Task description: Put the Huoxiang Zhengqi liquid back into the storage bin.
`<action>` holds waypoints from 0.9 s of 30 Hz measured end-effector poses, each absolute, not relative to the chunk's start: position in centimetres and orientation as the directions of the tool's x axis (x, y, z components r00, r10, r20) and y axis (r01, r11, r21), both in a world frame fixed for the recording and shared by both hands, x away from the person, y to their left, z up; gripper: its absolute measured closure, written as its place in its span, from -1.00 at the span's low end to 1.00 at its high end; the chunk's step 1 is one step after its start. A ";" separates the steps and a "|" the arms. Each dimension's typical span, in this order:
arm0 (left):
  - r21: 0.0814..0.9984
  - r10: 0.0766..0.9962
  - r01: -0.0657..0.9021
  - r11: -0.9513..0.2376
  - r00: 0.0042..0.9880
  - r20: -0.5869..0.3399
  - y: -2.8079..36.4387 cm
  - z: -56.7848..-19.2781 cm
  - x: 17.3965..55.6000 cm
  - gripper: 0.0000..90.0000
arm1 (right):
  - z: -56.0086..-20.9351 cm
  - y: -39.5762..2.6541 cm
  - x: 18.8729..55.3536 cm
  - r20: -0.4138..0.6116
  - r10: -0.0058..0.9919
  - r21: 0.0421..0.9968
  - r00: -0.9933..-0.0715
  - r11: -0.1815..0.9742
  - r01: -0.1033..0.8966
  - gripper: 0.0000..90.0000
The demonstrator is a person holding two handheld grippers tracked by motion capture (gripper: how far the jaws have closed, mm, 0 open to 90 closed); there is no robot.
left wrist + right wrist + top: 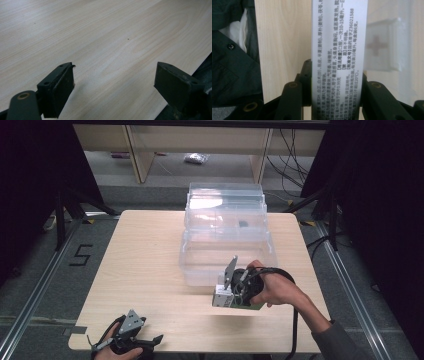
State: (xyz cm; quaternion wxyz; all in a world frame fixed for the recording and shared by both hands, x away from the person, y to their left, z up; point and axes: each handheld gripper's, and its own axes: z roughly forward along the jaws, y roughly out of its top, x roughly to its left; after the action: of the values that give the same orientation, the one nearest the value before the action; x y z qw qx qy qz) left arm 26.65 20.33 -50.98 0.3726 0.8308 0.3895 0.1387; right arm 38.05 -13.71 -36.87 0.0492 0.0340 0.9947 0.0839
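My left gripper (pixel 159 339) idled open at seven o'clock on the table (pixel 145 265). My right gripper (pixel 336 82) clamped the white medicine box (pixel 338 50) at five o'clock, just before the clear bin (pixel 227 237). I judged the smooth carton could slip or snag the bin's near rim.

White box (pixel 338 62) with black print; pale wood-grain table (pixel 145 265).
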 end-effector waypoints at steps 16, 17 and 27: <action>0.724 0.754 0.550 -0.415 0.654 -0.065 20.4 -51.1 26.7 -0.66 | -33.7 -15.9 40.1 -0.099 0.089 0.164 -0.991 0.984 0.072 0.44; 0.724 0.754 0.550 -0.415 0.654 -0.065 20.4 -51.1 26.7 -0.66 | -33.5 -16.0 40.1 -0.098 0.100 0.162 -0.990 0.983 0.083 0.44; 0.722 0.756 0.553 -0.416 0.651 -0.063 20.4 -51.1 26.7 -0.66 | -31.7 -16.3 41.5 -0.094 0.121 0.179 -0.988 0.978 0.103 0.44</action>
State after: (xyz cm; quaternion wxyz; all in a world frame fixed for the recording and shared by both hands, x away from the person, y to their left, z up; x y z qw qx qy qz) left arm 26.73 20.41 -51.11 0.3694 0.8301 0.3944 0.1375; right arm 41.48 -16.30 -31.71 0.0523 0.0564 0.9932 0.0872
